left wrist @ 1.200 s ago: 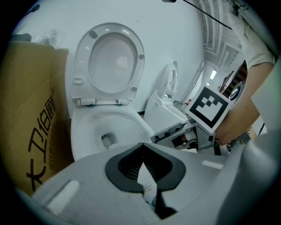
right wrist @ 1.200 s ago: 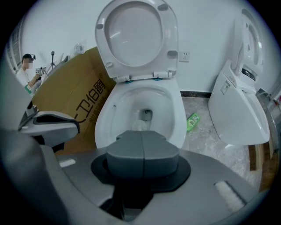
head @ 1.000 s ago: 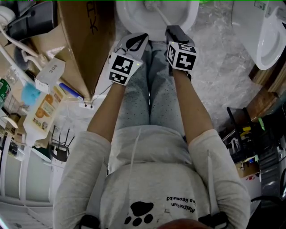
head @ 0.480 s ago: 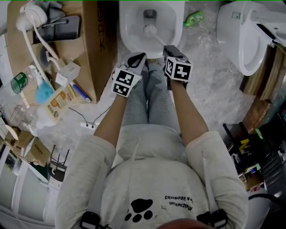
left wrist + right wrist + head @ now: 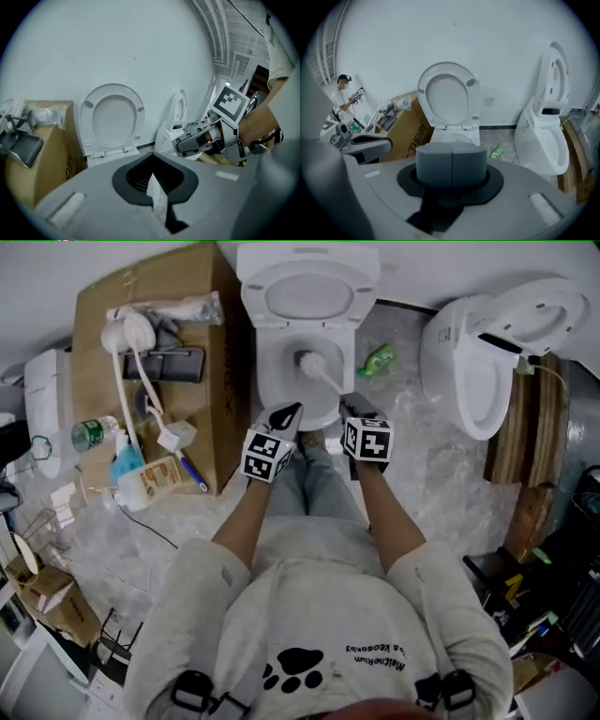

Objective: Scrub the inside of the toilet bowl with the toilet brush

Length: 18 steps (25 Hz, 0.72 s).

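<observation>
The white toilet stands at the top middle of the head view with its lid up. A toilet brush, white head down in the bowl, slants back on its handle to my right gripper, which is shut on it. In the right gripper view the handle's grey round end fills the closed jaws, with the toilet beyond. My left gripper hovers at the bowl's front edge, shut; a thin white strip shows in its seam, and I cannot tell what it is.
A cardboard box carrying a hose and fittings stands left of the toilet, with bottles beside it. A second toilet and wooden boards stand to the right. A green packet lies on plastic sheeting. A person stands far off.
The head view has pulled up and back, so the whole toilet and box now show. Both grippers sit lower in the picture; the brush head stays in the bowl.
</observation>
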### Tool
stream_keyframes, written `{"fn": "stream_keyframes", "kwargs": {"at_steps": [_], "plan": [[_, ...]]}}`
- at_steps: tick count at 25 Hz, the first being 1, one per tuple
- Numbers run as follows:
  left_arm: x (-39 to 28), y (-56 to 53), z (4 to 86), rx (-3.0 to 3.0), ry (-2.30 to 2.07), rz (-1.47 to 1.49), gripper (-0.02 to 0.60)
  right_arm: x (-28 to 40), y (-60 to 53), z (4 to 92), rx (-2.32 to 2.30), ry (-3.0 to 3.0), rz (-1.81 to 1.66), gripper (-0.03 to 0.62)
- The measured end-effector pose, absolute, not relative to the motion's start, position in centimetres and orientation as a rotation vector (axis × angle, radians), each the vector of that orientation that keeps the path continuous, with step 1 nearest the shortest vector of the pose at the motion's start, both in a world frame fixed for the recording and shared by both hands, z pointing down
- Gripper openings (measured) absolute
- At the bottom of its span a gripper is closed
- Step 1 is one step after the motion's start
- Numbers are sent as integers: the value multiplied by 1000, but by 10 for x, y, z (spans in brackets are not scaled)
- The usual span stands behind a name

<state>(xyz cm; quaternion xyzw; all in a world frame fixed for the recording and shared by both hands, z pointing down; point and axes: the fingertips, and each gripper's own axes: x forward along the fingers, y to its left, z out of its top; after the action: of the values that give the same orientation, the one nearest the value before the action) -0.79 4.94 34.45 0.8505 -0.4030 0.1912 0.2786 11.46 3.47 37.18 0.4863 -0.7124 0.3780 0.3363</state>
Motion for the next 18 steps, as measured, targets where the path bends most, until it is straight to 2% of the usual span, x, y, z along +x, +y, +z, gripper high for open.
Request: {"fn": "stream_keyframes", "kwargs": {"at_steps": [18], "plan": [[-1, -1, 161, 2376, -1388, 281, 3, 145, 7, 149, 1455, -2223, 655, 152]]}}
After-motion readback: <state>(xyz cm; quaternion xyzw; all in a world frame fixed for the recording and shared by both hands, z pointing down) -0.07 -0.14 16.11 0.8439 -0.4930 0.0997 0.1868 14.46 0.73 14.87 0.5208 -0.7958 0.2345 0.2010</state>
